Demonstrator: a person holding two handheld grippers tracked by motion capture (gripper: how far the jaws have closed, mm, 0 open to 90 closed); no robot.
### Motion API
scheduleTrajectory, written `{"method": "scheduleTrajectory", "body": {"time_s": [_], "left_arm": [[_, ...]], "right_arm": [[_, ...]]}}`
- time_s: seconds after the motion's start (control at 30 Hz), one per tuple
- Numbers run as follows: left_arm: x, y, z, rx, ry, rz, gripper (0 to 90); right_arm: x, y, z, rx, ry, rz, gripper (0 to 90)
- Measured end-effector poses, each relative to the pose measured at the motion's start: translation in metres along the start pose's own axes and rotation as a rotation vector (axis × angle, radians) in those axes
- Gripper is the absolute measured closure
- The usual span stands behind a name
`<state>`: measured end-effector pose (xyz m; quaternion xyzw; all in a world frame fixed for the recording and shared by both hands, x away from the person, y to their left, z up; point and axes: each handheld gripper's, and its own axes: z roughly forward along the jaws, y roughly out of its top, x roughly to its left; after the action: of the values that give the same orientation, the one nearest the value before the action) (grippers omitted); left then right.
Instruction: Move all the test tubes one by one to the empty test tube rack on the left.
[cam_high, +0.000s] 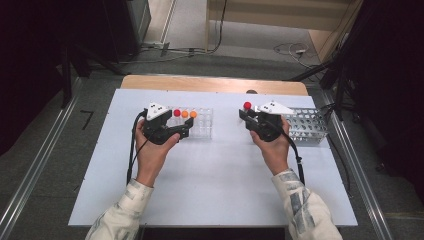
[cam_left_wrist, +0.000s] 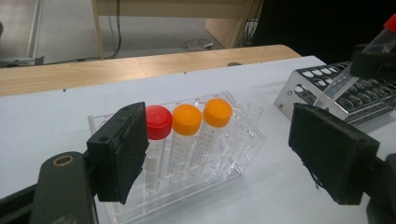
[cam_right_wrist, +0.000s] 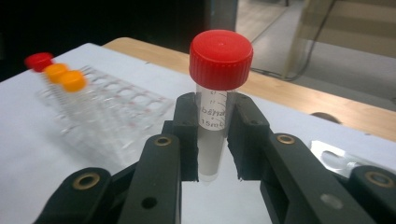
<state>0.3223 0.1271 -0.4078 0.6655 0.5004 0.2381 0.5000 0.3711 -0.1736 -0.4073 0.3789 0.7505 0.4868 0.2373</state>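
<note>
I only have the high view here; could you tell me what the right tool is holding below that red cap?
Observer: The right tool is shut on a clear red-capped tube, gripped around its body with the conical tip showing below the pads.
Operator: Thank you. Is the left tool gripping anything?
Observer: No, the left tool is open, its pads wide apart, in front of the clear rack.
Operator: Which tubes are in that rack?
Observer: One red-capped tube and two orange-capped tubes, standing side by side in one row.
</note>
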Motion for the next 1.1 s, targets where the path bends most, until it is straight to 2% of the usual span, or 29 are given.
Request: {"method": "scheduleTrajectory", "body": {"time_s": [0.4,0.7,0.77,0.9,1.1], "left_arm": [[-0.018,0.0,-0.002,-0.011,-0.053,0.025,22.2],[-0.036,-0.007,0.005,0.02,-0.109,0.084,26.4],[-0.039,-0.008,0.006,0.021,-0.119,0.099,30.3],[-0.042,-0.012,0.007,0.018,-0.133,0.137,44.4],[-0.045,-0.014,0.009,0.035,-0.141,0.17,54.7]], "right_arm": [[0.042,-0.017,0.016,0.056,0.11,-0.038,71.4],[0.075,-0.028,0.034,0.108,0.191,-0.078,71.4],[0.082,-0.028,0.037,0.112,0.201,-0.084,71.4],[0.091,-0.026,0.039,0.113,0.221,-0.102,71.4],[0.097,-0.022,0.041,0.113,0.234,-0.112,71.4]]}}
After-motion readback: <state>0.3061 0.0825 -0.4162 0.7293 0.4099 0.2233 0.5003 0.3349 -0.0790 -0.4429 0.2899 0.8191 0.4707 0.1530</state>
